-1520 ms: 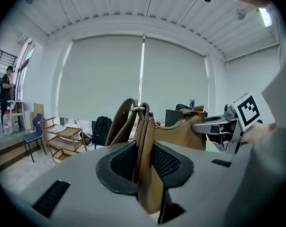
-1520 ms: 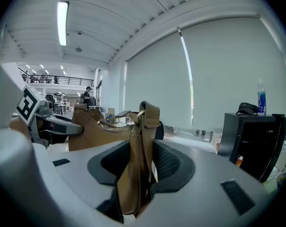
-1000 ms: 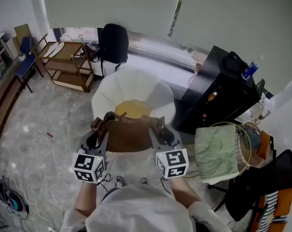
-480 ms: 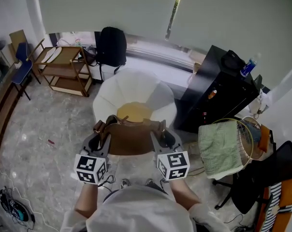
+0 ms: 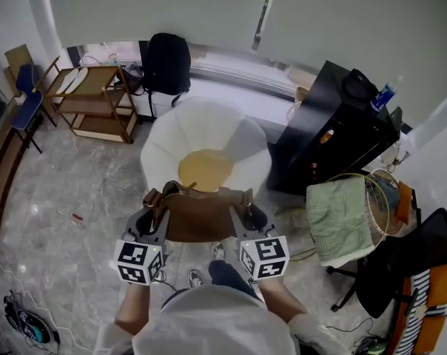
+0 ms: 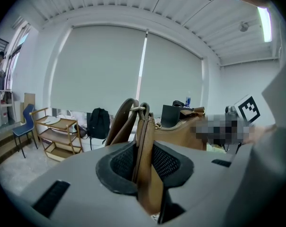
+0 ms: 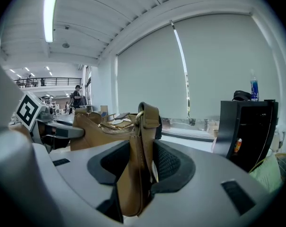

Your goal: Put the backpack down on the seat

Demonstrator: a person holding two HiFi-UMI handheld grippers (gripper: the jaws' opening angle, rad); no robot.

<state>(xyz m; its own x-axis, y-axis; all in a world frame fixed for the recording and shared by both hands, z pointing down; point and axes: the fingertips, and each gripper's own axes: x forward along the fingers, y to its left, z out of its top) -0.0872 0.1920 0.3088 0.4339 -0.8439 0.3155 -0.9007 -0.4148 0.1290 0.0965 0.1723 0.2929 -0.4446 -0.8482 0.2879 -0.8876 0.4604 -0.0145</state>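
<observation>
A brown leather bag (image 5: 197,214) hangs between my two grippers, just in front of a white shell-shaped armchair (image 5: 170,140) with a yellow seat cushion (image 5: 206,168). My left gripper (image 5: 151,213) is shut on the bag's left end. In the left gripper view, its pads pinch the brown side strap (image 6: 144,183) of my left gripper (image 6: 144,161). My right gripper (image 5: 246,211) is shut on the right end. In the right gripper view, the strap tab (image 7: 139,174) sits clamped in my right gripper (image 7: 142,167). The bag's zipped top (image 7: 110,126) stays upright.
A black backpack (image 5: 166,63) leans on the window ledge behind the armchair. A wooden trolley (image 5: 90,98) stands back left, and a black cabinet (image 5: 338,135) with a blue bottle (image 5: 383,95) at right. A green cloth (image 5: 336,220) drapes over a wire basket.
The person has stepped forward, one leg now showing under the bag. The bag and both grippers sit slightly lower in view. Both grips are unchanged.
</observation>
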